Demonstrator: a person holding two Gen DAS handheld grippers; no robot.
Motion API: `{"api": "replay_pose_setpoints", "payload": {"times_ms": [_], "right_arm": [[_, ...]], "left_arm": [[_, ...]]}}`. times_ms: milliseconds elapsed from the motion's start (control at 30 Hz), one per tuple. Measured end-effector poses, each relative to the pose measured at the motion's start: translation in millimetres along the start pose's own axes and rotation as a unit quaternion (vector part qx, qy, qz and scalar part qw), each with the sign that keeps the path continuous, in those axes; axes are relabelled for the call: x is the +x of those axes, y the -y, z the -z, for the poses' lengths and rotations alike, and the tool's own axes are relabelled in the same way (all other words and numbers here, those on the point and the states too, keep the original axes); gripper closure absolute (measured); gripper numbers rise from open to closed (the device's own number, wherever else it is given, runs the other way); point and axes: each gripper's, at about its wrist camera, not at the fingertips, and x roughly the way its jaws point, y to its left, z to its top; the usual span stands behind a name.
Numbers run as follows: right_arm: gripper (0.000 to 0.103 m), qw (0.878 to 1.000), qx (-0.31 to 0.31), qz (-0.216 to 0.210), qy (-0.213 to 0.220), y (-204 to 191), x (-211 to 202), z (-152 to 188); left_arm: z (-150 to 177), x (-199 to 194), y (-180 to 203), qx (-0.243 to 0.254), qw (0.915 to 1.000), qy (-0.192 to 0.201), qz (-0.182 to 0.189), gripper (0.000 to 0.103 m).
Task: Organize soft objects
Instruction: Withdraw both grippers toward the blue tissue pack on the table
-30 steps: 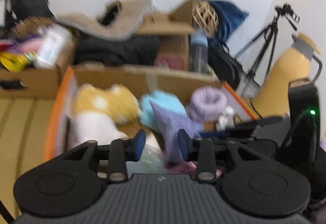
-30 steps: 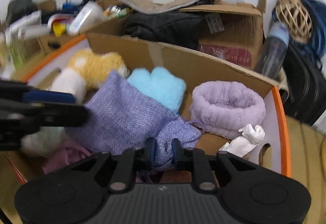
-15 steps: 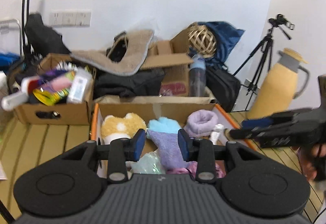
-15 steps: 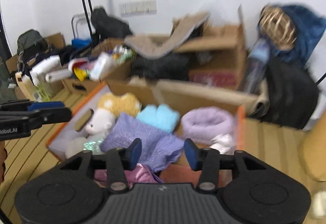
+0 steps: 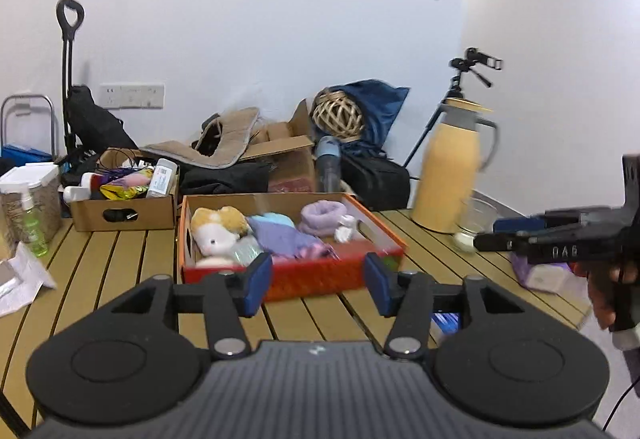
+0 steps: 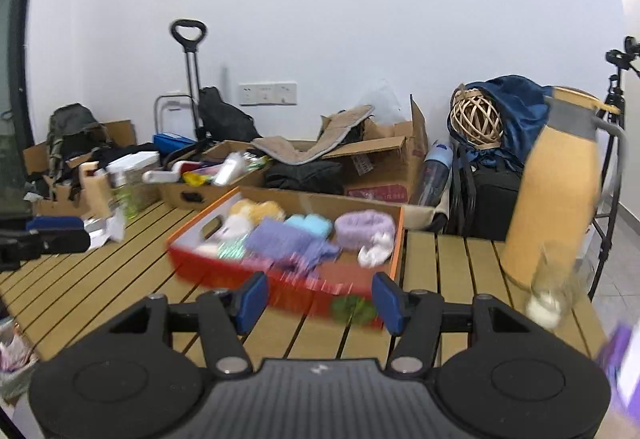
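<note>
An orange-red cardboard box [image 5: 296, 275] stands on the wooden slat table and also shows in the right wrist view [image 6: 280, 289]. It holds soft things: a yellow-and-white plush toy [image 5: 216, 229], a purple knit cloth [image 5: 286, 237] [image 6: 288, 241], a light blue fluffy piece [image 6: 310, 225], a lilac fluffy ring [image 5: 322, 211] [image 6: 362, 225] and a small white piece [image 6: 374, 253]. My left gripper [image 5: 318, 283] is open and empty, held back from the box. My right gripper [image 6: 320, 297] is open and empty too; it also shows from the side in the left wrist view [image 5: 504, 235].
A tall yellow thermos [image 5: 450, 175] and a glass cup [image 6: 554, 289] stand right of the box. A brown box of bottles [image 5: 124, 205], more cardboard boxes, bags and a tripod [image 5: 456, 107] crowd the back. A purple-white pack [image 5: 540, 273] lies at the right edge.
Both grippers pulled back and up from the box and opened wide. The right gripper let go of the purple knit cloth, which now lies in the box.
</note>
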Motion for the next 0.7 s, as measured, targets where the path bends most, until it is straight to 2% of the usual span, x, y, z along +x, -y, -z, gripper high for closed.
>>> {"api": "replay_pose_setpoints", "payload": {"times_ms": [67, 133, 300, 533, 700], "right_arm": [[0.041, 1.000, 0.000, -0.001, 0.013, -10, -27, 31], [0.038, 1.000, 0.012, -0.001, 0.020, -18, -49, 59], [0.031, 0.997, 0.072, 0.027, 0.016, -32, -87, 107], [0.031, 0.997, 0.066, 0.042, 0.017, -42, -107, 125], [0.031, 0.996, 0.067, 0.046, 0.019, -38, -102, 129]], "left_arm": [[20, -27, 11, 0.013, 0.9998, 0.012, -0.011, 0.044], [40, -50, 19, 0.003, 0.9991, 0.031, -0.029, 0.036], [83, -89, 38, -0.009, 0.9978, 0.039, -0.053, 0.027], [105, -98, 42, -0.022, 0.9963, 0.021, -0.080, 0.027], [106, -85, 47, -0.018, 0.9974, 0.016, -0.067, 0.027]]}}
